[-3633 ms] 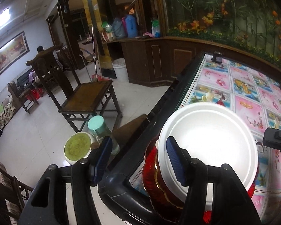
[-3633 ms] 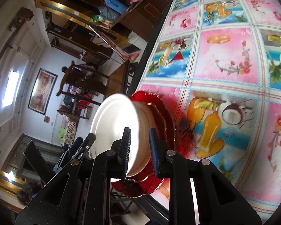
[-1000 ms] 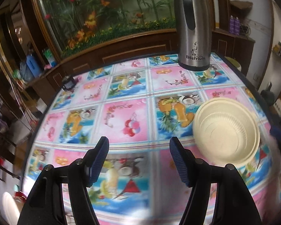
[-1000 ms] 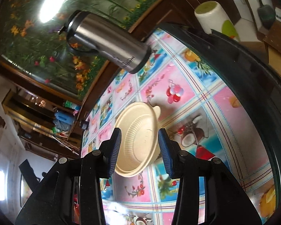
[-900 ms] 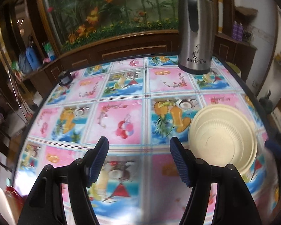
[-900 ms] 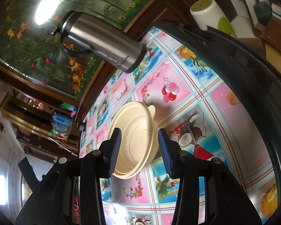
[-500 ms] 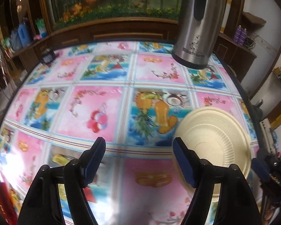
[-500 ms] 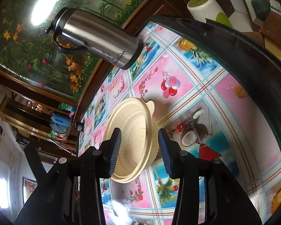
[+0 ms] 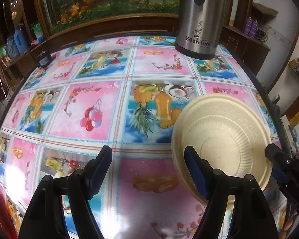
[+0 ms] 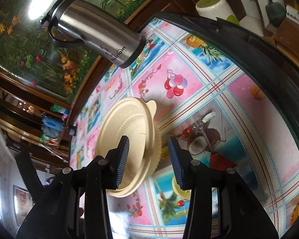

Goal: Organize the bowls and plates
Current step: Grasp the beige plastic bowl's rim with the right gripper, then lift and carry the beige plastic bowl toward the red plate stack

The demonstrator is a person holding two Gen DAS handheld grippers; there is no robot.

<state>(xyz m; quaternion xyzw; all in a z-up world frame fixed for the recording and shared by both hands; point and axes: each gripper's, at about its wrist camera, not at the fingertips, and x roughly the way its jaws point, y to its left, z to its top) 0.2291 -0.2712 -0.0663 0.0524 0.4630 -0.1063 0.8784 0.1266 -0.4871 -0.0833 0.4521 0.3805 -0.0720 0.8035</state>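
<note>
Item: cream ribbed plastic bowl [image 9: 227, 139], one, possibly a nested pair; the right wrist view shows a second rim line beneath, count uncertain. Location: resting on the table [image 9: 101, 107], near its right edge, on a fruit-print oilcloth of pink and blue squares. One small tab on the rim, pointing toward the steel flask.

Handling, judged: thin moulded plastic, light, fairly stiff at the rim, flexing in the wall; smooth enough to slip under a loose pinch; not fragile. Best hold: the rim edge, one finger inside and one outside the wall, or the tab.

Left hand-held gripper [image 9: 148, 167]: one, jaws apart, nothing between them; its right finger overlaps the bowl's near rim in view, contact not certain.

Right hand-held gripper [image 10: 149, 157]: one, jaws partly apart, straddling the bowl's rim, with one finger over the inside and the other outside the wall; pads do not appear to press on it.

Other: brushed stainless-steel vacuum flask with black handle [image 9: 199, 18], one, upright at the table's far side, well apart from the bowl
</note>
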